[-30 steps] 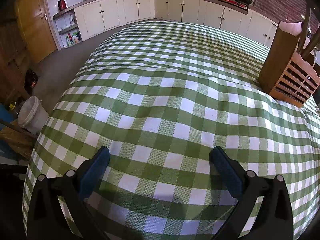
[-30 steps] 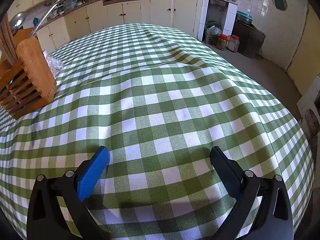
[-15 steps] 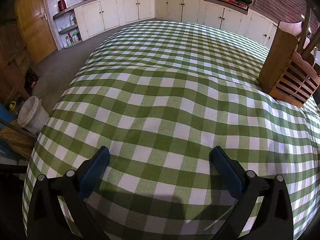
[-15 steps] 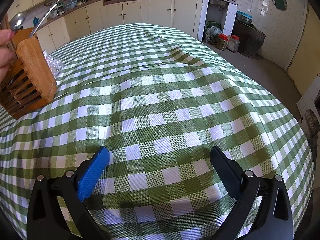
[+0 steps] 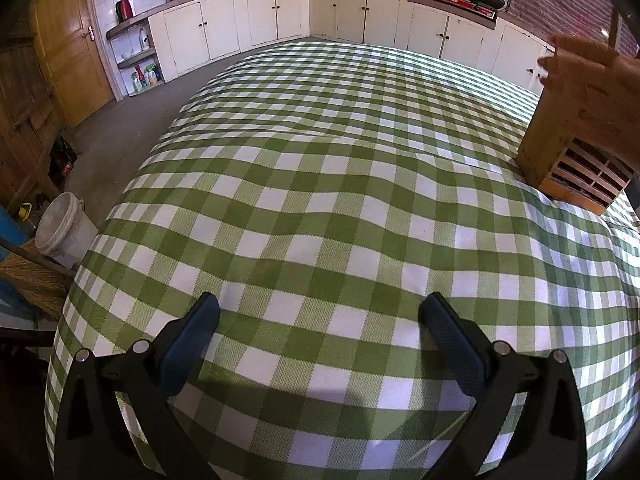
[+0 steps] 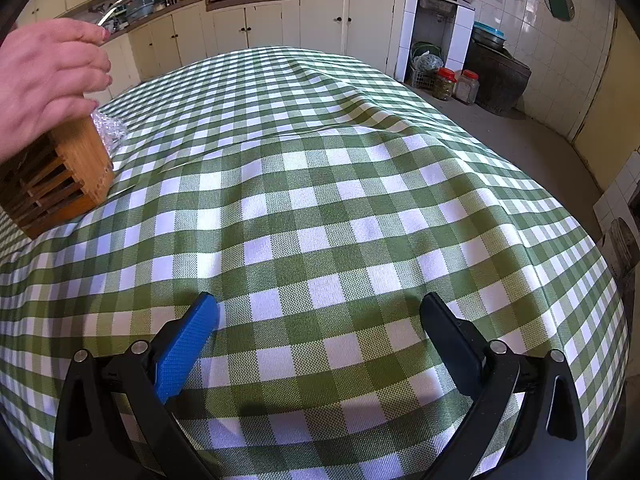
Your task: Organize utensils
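Left claw [image 5: 319, 312]: fingers spread wide, holding nothing, low over the surface [image 5: 320, 184] with its green checked cloth. Right claw [image 6: 319, 312]: likewise spread and empty. The wooden utensil holder [image 6: 60, 178] stands on the cloth between the two claws. A bare hand [image 6: 44, 72] rests on its top. A metal utensil handle [image 6: 106, 16] rises past the fingers; its type is unclear. Crinkled plastic [image 6: 108, 130] lies just behind the holder.

Utensil holder [image 5: 568, 148] stands on surface [image 5: 320, 184], far right in left wrist view; far left [image 6: 60, 176] in right wrist view. Bare hand [image 6: 44, 76] on top of holder. Crinkled wrap [image 6: 108, 130] just behind holder. Both claws near edge, well apart from holder.
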